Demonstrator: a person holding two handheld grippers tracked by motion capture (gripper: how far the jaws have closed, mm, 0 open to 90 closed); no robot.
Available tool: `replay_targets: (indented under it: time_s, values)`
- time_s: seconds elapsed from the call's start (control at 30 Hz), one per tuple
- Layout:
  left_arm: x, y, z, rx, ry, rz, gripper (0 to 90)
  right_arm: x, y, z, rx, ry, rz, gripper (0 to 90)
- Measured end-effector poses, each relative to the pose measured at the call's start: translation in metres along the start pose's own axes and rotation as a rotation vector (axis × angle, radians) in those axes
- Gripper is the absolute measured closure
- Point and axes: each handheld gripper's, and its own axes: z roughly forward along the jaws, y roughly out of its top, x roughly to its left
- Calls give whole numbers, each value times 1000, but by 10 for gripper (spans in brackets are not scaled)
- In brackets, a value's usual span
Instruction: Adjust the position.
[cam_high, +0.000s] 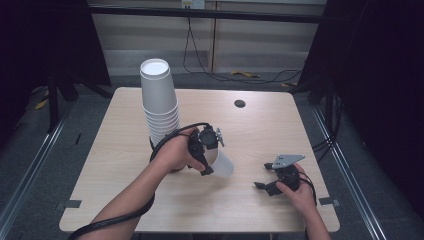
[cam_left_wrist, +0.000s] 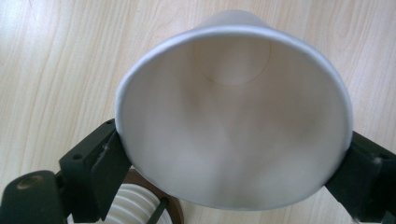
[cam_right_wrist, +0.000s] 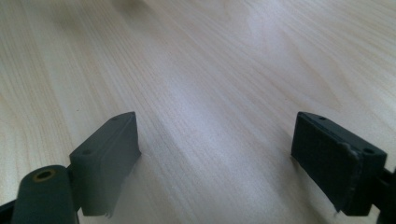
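A single white paper cup (cam_high: 223, 164) is tilted just above the wooden table (cam_high: 125, 190), its base pointing right. My left gripper (cam_high: 212, 157) is shut on it. In the left gripper view the cup's open mouth (cam_left_wrist: 233, 121) faces the camera, with a black pad (cam_left_wrist: 108, 163) against each side of the rim. A tall stack of upturned white cups (cam_high: 159, 100) stands on the table just behind and left of that hand. My right gripper (cam_high: 263, 175) rests low at the front right, open, with bare wood between its jaws (cam_right_wrist: 215, 154).
A small dark cable hole (cam_high: 240, 103) sits in the table near the far edge. Cables lie on the floor beyond the table. Dark frames and curtains flank both sides. Ribbed rims of stacked cups (cam_left_wrist: 135, 205) show under the left gripper.
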Motion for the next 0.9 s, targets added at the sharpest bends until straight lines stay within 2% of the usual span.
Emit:
replay_targets:
  time_s: [0.33,0.4,0.7,0.9]
  values:
    - [2,0,-1,11,-13,-7,93,0,0,0,0,0,0,147]
    - [2,0,0,12,-12,-20,87,0,0,0,0,0,-1,147]
    - [1,3,1,-30,-48,-14,72,0,0,0,0,0,0,148]
    - [0,5,3,-38,-71,-7,66,0,0,0,0,0,0,148]
